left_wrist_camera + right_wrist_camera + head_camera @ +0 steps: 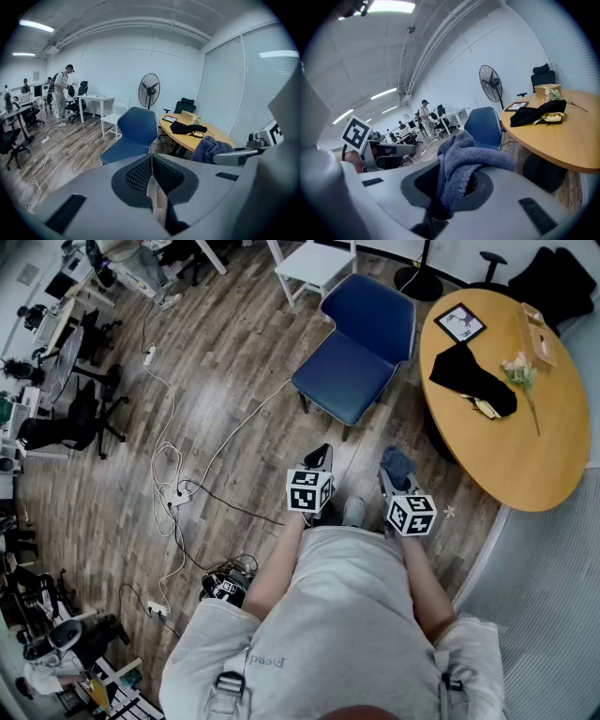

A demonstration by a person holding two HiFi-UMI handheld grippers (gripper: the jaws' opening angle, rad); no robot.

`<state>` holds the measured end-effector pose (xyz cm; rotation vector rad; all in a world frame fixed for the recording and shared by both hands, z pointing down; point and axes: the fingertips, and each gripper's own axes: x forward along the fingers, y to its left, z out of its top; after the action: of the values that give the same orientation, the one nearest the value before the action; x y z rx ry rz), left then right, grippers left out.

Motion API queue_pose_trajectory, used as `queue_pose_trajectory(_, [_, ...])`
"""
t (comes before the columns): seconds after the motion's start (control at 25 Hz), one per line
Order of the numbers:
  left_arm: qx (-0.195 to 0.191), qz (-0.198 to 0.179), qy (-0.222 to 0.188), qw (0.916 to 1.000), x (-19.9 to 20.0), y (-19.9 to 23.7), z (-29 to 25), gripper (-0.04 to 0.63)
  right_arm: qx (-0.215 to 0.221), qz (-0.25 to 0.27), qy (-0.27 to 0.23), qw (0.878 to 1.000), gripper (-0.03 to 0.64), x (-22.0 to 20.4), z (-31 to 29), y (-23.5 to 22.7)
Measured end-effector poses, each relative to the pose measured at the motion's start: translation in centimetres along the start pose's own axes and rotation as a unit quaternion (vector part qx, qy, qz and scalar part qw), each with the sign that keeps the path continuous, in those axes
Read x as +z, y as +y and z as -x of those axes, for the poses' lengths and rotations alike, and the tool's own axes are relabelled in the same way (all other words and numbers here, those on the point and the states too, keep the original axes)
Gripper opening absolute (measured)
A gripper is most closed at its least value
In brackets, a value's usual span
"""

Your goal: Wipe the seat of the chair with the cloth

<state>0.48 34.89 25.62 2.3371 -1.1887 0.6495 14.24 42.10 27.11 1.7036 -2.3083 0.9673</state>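
Note:
A blue chair [361, 351] stands on the wood floor ahead of me, its seat [339, 377] bare; it also shows in the left gripper view as the chair [131, 137] and in the right gripper view as the chair [483, 126]. My right gripper [393, 474] is shut on a blue-grey cloth [461, 161], which bunches up over its jaws; the cloth [397, 464] sits a short way in front of my body, off the chair. My left gripper [320, 463] is shut with nothing in it, its pads [140, 174] pressed together.
A round wooden table [511, 451] stands to the right of the chair, with a black garment [472, 379], a framed picture [459, 322], a box and flowers. A white stool [315, 266] is behind the chair. Cables and a power strip [176, 493] lie on the floor to the left. A person [61, 96] stands far back.

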Motion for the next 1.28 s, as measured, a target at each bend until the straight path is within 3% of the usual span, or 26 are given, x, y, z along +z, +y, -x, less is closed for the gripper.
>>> queue_pose_trajectory(0.64, [0.008,0.0,0.001,1.0,-1.1,0.4,0.5,0.029,0.001,0.006,0.0,1.0,0.057,-0.3,0.1,0.2])
queue_pose_trajectory(0.96, [0.011,-0.01,0.0,0.9999,-0.3,0.7,1.2,0.029,-0.014,-0.05,-0.022,0.998,0.057,0.8,-0.7,-0.8])
queue_pose_trajectory(1.28, [0.049,0.012,-0.005,0.9987,-1.1,4.0,3.1,0.029,0.006,-0.042,-0.014,0.999,0.057,1.2,-3.4,0.9])
